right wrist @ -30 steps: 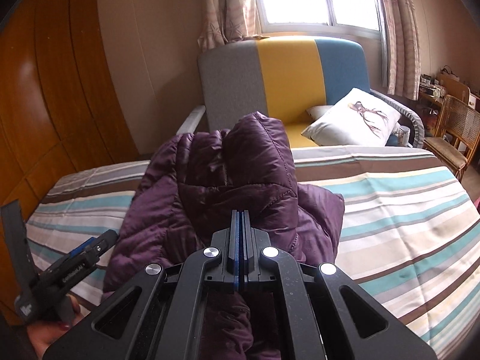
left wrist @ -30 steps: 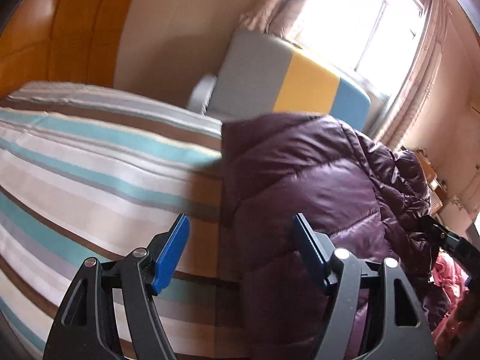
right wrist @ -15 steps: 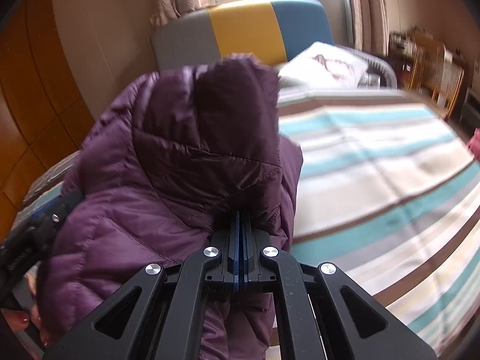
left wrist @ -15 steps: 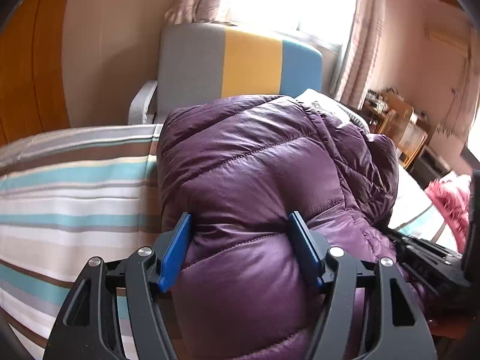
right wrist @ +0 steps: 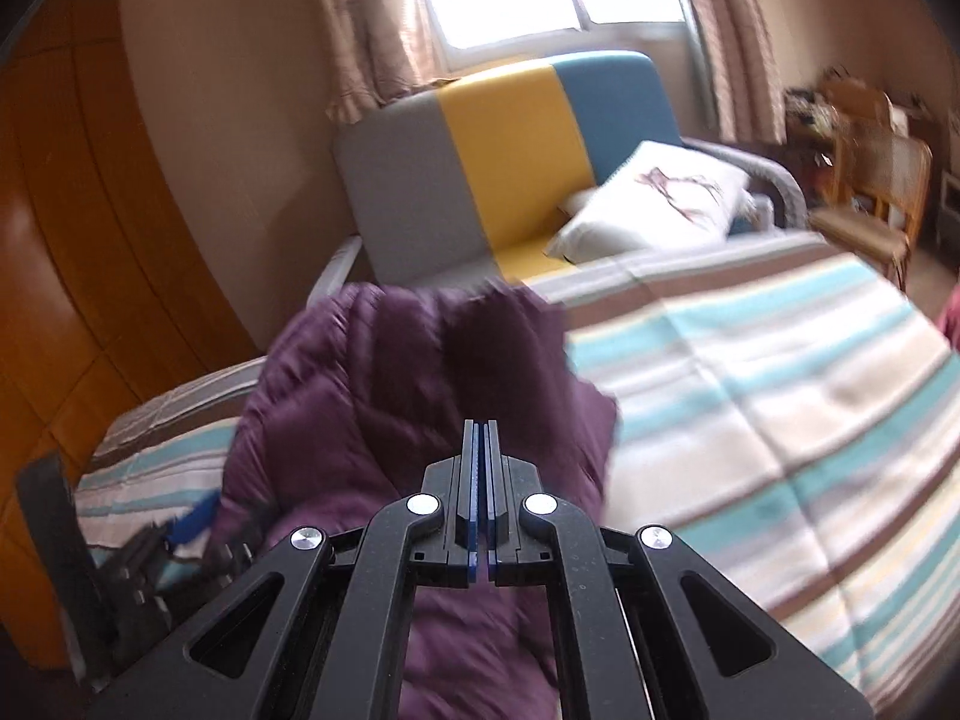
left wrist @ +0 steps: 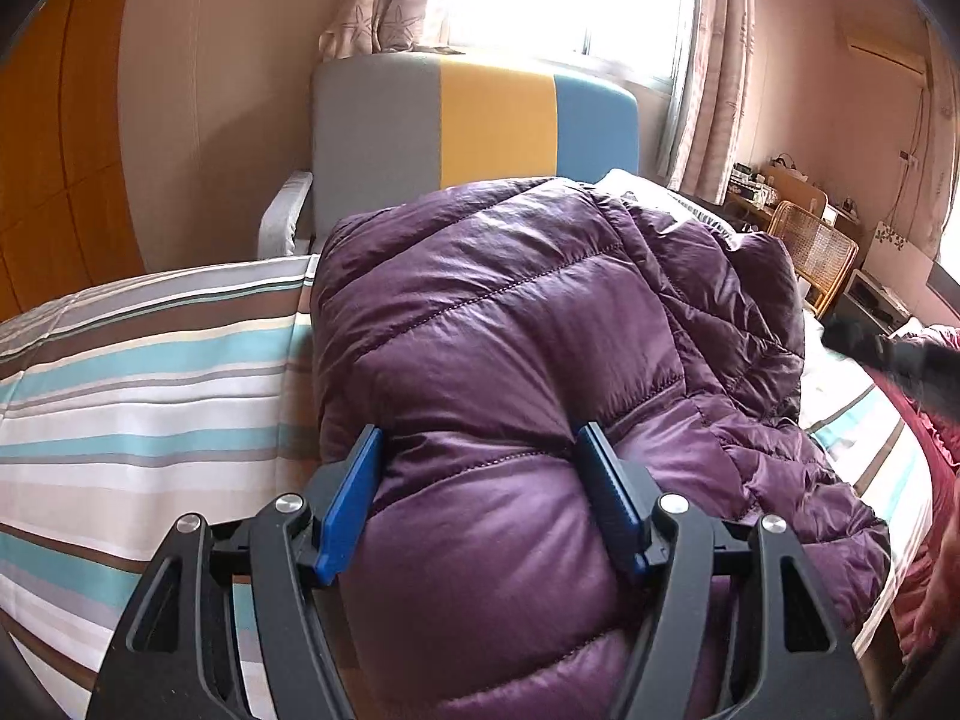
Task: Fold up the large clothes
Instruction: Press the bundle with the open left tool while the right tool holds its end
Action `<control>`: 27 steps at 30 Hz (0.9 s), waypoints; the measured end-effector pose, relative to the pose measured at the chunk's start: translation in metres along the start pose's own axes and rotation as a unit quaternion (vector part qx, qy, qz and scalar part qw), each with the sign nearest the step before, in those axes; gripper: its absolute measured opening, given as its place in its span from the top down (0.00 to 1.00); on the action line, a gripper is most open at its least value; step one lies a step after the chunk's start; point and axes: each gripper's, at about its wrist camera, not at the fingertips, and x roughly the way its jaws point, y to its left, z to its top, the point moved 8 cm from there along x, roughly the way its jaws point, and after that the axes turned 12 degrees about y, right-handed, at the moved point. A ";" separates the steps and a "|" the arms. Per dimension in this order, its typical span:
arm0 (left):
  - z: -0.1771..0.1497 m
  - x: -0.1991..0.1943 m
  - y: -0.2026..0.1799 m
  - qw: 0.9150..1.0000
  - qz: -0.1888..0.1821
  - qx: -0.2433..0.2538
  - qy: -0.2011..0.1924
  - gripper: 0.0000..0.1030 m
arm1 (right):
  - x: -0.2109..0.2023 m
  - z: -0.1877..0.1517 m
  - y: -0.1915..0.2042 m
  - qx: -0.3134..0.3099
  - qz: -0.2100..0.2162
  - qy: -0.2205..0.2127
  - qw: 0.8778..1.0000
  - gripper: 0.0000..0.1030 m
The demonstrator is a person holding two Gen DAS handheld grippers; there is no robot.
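A purple quilted down jacket (left wrist: 510,360) lies bunched on the striped bed (left wrist: 150,372). My left gripper (left wrist: 480,450) is open, its blue pads on either side of a puffy fold at the jacket's near edge. My right gripper (right wrist: 480,438) is shut with its jaws pressed together; the view is blurred and I cannot tell whether any jacket fabric is still between them. The jacket (right wrist: 372,396) sits just beyond its tips. The left gripper (right wrist: 180,534) shows at the lower left of the right wrist view, and the right gripper (left wrist: 882,354) at the right edge of the left wrist view.
A grey, yellow and blue sofa (left wrist: 480,132) with a white pillow (right wrist: 660,198) stands behind the bed under the window. A wooden wardrobe (right wrist: 72,240) is on the left. A wicker chair (left wrist: 816,252) and cluttered shelves stand at the right. Pink cloth (left wrist: 936,420) lies at the bed's right edge.
The left gripper swung right and closed in on the jacket's near fold, still open. The right gripper pulled back and lowered the bunched jacket, which now lies lower on the bed.
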 end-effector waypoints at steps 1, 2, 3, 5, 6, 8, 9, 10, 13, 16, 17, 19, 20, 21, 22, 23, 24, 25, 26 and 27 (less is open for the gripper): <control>0.000 0.000 -0.001 1.000 0.000 0.001 0.002 0.36 | 0.005 0.007 0.006 -0.012 -0.005 0.002 1.000 0.99; 0.001 0.000 -0.002 1.000 -0.002 0.001 0.003 0.35 | 0.015 0.014 0.015 -0.032 -0.013 0.009 0.999 0.99; 0.000 0.000 -0.002 1.000 -0.004 0.001 0.004 0.35 | 0.022 0.018 0.019 -0.043 -0.021 0.014 0.999 0.99; 0.000 0.000 -0.002 1.000 -0.005 0.000 0.007 0.33 | 0.041 0.024 0.023 -0.068 -0.057 0.023 0.996 0.99; 0.000 0.000 -0.003 1.000 -0.005 0.001 0.007 0.33 | 0.049 0.025 0.021 -0.074 -0.073 0.027 0.994 0.99; 0.000 0.000 -0.005 1.000 -0.008 0.001 0.009 0.31 | 0.061 0.025 0.009 -0.065 -0.088 0.037 0.993 0.99; 0.000 0.000 -0.005 1.000 -0.009 0.002 0.009 0.31 | 0.065 0.023 0.003 -0.056 -0.087 0.040 0.994 0.99; 0.000 0.000 -0.007 1.000 -0.010 0.004 0.008 0.30 | 0.070 0.021 -0.004 -0.046 -0.083 0.044 0.995 0.99; 0.000 0.001 -0.011 1.000 -0.011 0.010 0.006 0.27 | 0.088 0.011 -0.019 -0.020 -0.066 0.059 0.996 0.99; 0.000 0.003 -0.016 1.000 -0.011 0.016 0.002 0.26 | 0.106 0.002 -0.031 -0.001 -0.053 0.071 0.996 0.99; -0.001 0.004 -0.018 1.000 -0.011 0.019 0.002 0.26 | 0.110 0.002 -0.033 -0.001 -0.054 0.071 0.996 0.99; -0.001 0.005 -0.020 1.000 -0.011 0.020 0.003 0.26 | 0.117 -0.001 -0.036 -0.005 -0.061 0.071 0.996 0.99; -0.001 0.006 -0.022 1.000 -0.011 0.020 0.004 0.26 | 0.120 -0.001 -0.037 -0.009 -0.063 0.069 0.996 0.99; -0.001 0.006 -0.022 1.000 -0.010 0.022 0.004 0.26 | 0.122 -0.003 -0.038 -0.009 -0.064 0.068 0.996 0.99; -0.001 0.006 -0.024 1.000 -0.009 0.024 0.004 0.25 | 0.124 -0.005 -0.039 -0.006 -0.063 0.070 0.996 1.00; -0.001 0.007 -0.025 1.000 -0.007 0.025 0.004 0.25 | 0.126 -0.005 -0.040 -0.002 -0.062 0.073 0.995 1.00; -0.001 0.007 -0.025 1.000 -0.005 0.025 0.004 0.25 | 0.127 -0.005 -0.041 -0.001 -0.061 0.074 0.995 1.00; 0.000 0.007 -0.025 1.000 -0.005 0.025 0.006 0.25 | 0.126 -0.005 -0.041 -0.001 -0.060 0.074 0.995 1.00; 0.001 0.005 -0.024 1.000 -0.009 0.021 0.008 0.25 | 0.125 -0.005 -0.041 0.000 -0.060 0.074 0.995 1.00; 0.002 0.003 -0.024 1.000 -0.013 0.015 0.011 0.25 | 0.123 -0.005 -0.041 0.000 -0.061 0.074 0.995 1.00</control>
